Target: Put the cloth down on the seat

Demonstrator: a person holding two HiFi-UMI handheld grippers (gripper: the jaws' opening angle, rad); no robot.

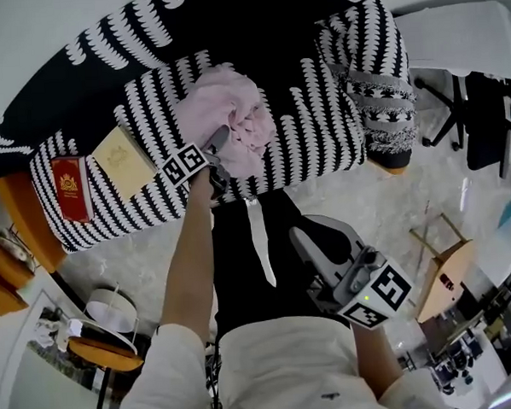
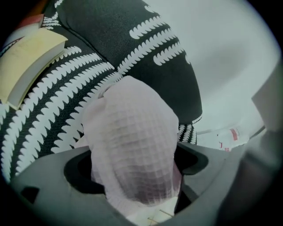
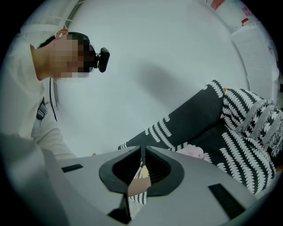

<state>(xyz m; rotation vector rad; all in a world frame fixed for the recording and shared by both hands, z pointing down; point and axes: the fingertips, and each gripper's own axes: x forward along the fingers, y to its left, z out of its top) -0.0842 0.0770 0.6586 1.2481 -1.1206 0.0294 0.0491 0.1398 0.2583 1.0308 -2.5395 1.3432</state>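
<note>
Black-and-white leaf-patterned fabric covers the sofa seat, spread beneath and beyond the left gripper. The pale pink waffle cloth lies heaped on it. One fold bulges between those jaws, which stand wide apart without pinching, so I judge it released. The right gripper hangs back over the floor, jaws together on nothing, seemingly not needed.

Pale marbled floor, white wall, a small wooden stool at right.
</note>
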